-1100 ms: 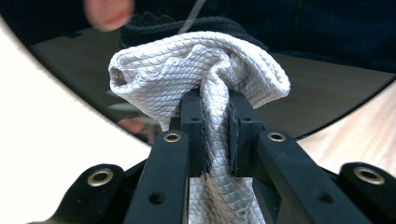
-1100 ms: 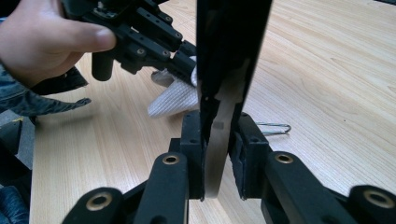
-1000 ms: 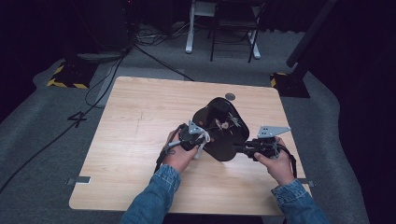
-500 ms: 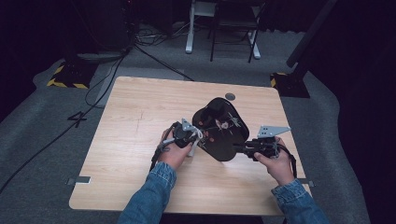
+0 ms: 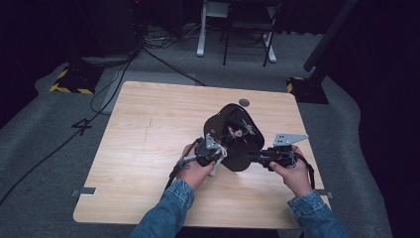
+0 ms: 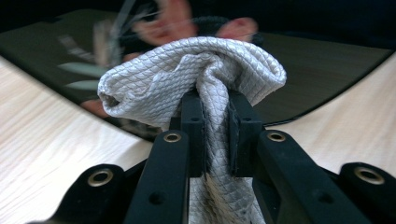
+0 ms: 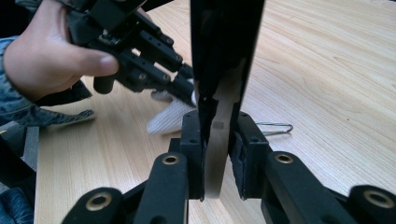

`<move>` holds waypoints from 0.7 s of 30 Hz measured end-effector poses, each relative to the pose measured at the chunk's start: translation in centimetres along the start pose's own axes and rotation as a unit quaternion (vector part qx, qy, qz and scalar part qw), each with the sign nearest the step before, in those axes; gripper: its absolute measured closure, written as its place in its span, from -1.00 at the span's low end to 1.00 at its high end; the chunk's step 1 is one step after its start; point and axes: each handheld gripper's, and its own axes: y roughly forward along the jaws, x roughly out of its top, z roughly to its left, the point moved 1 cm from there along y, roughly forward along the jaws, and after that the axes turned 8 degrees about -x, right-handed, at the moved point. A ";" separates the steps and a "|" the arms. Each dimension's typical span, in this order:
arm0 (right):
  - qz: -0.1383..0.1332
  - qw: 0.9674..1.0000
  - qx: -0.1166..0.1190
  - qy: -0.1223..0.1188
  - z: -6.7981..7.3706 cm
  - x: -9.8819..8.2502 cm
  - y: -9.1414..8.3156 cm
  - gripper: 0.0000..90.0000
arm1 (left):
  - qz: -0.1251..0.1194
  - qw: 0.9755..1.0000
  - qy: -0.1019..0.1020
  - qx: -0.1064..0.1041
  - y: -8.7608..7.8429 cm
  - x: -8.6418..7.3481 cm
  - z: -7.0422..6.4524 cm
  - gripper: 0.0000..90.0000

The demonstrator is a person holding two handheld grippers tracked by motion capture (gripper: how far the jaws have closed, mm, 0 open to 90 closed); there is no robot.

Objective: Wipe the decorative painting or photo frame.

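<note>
A glossy black plate (image 5: 236, 130) with a flower pattern is propped up off the wooden table (image 5: 148, 129). My right gripper (image 5: 253, 158) is shut on its near right rim; in the right gripper view the plate's edge (image 7: 224, 46) stands upright, pinched between the jaws of my right gripper (image 7: 215, 119). My left gripper (image 5: 217, 152) is shut on a bunched grey cloth (image 6: 196, 79), and the wad sits against the plate's near left face (image 6: 317, 79). The right gripper view also has the left gripper (image 7: 180, 88) with the cloth (image 7: 169, 119) beside the plate.
A thin wire loop (image 7: 275, 127) lies on the table just right of the plate's edge. A round grey grommet (image 5: 243, 102) sits near the table's far edge. Chair legs (image 5: 237, 44) and cables (image 5: 148, 49) lie on the floor beyond. Bare wood spreads to the left.
My left gripper with the cloth drew slightly away to the left, then came back against the plate's left side. The right gripper and the plate stayed still.
</note>
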 end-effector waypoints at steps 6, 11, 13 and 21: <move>0.000 1.000 -0.002 0.000 -0.1 0.0 0.0 0.72 | 0.004 1.000 0.016 -0.010 0.4 0.4 -1.2 0.77; 0.001 1.000 -0.005 0.000 -0.1 0.0 -0.1 0.72 | 0.005 1.000 0.008 0.003 0.2 0.3 -0.4 0.77; 0.001 1.000 -0.005 0.001 -0.2 -0.1 -0.1 0.72 | 0.006 1.000 -0.003 0.010 0.1 0.1 0.2 0.77; 0.000 1.000 -0.001 0.003 -0.2 -0.1 -0.1 0.71 | 0.010 0.999 -0.028 0.037 -0.3 -0.4 2.4 0.77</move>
